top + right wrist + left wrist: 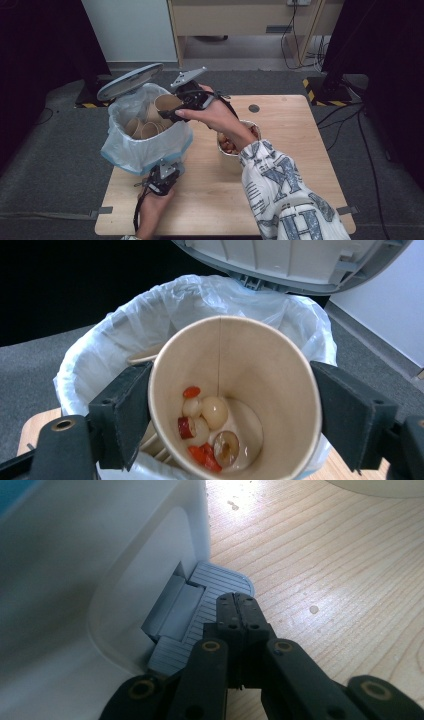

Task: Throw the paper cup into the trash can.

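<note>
At the near edge of the desk, your left tongs are pressed fully together with nothing between them, their tip bearing down on the grey pedal at the foot of the bin. That pedal is what keeps the lid tipped up and back. If the tip slides off the ribbed plate or you ease the pressure, the lid would likely drop onto the cup and your right hand.

Farther out, over the bin mouth, your right tongs bracket a paper cup, one pad at each side wall. The left pad touches the wall; at the right pad I cannot tell whether there is contact, so whether the cup is truly clamped is uncertain. It is tilted with its mouth toward the camera, and a few bits of fruit, red and pale, sit at its bottom with some liquid. A loose hold here could let the cup twist and fall crooked, splashing onto the liner edge or the desk rather than inside.

Inside the bin, several empty paper cups already lie on the white liner, some nested. Space looks limited, so a cup dropped flat may perch on the pile.

Beyond your right forearm, a metal bowl on the desk holds reddish food; your sleeve passes just over it and could catch its rim.
</note>
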Available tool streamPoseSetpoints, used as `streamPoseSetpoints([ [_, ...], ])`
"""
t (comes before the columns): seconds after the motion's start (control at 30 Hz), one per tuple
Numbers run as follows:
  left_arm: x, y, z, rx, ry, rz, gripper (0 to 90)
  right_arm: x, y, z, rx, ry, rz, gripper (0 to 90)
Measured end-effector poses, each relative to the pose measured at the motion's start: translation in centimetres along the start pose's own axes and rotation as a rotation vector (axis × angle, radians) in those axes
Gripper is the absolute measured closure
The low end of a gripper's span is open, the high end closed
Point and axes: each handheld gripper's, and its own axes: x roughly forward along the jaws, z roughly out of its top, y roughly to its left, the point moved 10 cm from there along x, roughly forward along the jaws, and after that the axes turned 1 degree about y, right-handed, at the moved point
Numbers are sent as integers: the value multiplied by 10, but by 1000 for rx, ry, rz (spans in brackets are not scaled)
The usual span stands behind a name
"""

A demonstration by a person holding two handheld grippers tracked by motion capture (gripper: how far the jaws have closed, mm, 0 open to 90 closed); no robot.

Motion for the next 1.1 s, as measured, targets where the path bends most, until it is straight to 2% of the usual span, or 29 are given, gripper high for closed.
streamPoseSetpoints([
  [0.43,0,0,0,1,-2,2,891,-14,-4,-11,-4,15,2,205],
  [0.6,0,0,0,2,-1,3,891,-18,-8,-18,5,24,-4,275],
  [0.8,0,0,0,2,-1,3,891,-21,-13,-23,-2,33,-18,425],
  [1.0,0,0,0,1,-1,2,891,-18,-14,-21,-23,18,-26,574],
  [1.1,0,0,0,2,-1,2,891,-13,-13,-18,-24,12,-31,606],
])
